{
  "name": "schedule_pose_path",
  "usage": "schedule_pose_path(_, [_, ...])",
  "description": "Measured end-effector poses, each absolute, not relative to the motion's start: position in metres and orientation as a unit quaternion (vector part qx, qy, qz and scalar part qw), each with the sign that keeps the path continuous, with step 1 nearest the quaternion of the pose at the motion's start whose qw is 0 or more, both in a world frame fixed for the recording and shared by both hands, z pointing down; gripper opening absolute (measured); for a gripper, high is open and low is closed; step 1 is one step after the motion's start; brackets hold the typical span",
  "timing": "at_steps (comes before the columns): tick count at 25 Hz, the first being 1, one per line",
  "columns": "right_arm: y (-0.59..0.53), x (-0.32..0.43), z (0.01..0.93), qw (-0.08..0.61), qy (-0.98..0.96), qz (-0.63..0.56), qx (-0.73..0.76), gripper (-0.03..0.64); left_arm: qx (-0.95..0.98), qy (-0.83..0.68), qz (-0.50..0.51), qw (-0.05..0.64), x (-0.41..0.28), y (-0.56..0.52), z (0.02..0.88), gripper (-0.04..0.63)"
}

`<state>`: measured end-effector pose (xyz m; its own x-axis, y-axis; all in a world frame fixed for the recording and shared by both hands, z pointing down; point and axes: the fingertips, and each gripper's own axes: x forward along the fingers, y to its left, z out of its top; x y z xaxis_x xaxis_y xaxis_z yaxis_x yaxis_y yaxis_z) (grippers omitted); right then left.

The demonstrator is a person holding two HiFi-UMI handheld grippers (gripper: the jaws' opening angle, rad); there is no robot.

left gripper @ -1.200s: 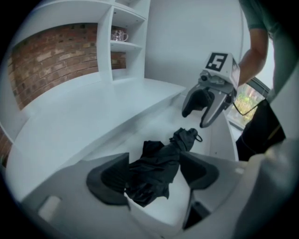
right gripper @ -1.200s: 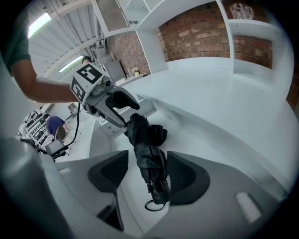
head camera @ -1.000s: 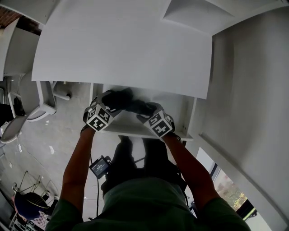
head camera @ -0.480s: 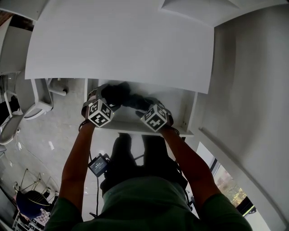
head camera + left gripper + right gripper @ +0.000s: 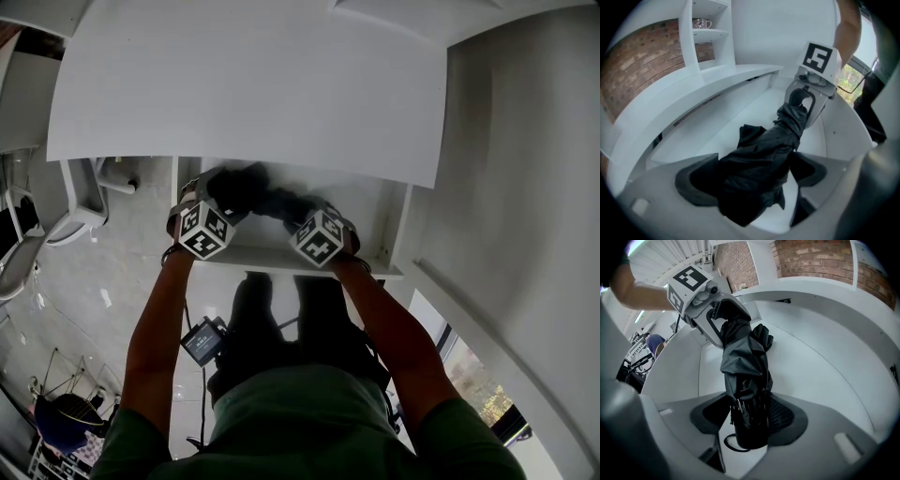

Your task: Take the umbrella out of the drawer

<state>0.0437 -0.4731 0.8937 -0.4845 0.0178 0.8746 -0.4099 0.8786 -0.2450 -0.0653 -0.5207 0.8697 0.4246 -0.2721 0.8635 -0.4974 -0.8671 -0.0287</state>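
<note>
A folded black umbrella (image 5: 267,199) lies across the open white drawer (image 5: 392,270) under the desk. My left gripper (image 5: 221,194) is down over its left end. In the left gripper view the loose canopy fabric (image 5: 757,168) fills most of the gap of the left gripper (image 5: 750,177), whose jaws stand wide. My right gripper (image 5: 307,214) is over the right end. Its jaws (image 5: 750,419) are closing round the umbrella's black handle end (image 5: 749,430). The handle lies against one pad (image 5: 783,414), and a gap shows on the other side.
The white desk top (image 5: 253,84) overhangs the back of the drawer. The drawer's side walls (image 5: 401,225) stand close to both hands. A chair (image 5: 28,253) stands on the floor at left. A small device (image 5: 206,339) hangs on a cable at my waist.
Both grippers have sunk deeper into the drawer, down over the two ends of the umbrella. The umbrella itself has not moved.
</note>
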Motion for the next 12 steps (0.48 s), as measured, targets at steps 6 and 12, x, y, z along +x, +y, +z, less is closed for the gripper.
schedule_pose_path(6, [-0.473,0.043,0.882,0.485,-0.843,0.201,0.122,0.221,0.839,-0.224,0.478,0.131,-0.068,-0.520,0.866,0.432])
schedule_pose_path(12, [-0.475,0.043,0.863,0.476,-0.853,0.168,0.131,0.210,0.844,-0.224,0.470,0.132,-0.068,-0.519,0.855,0.394])
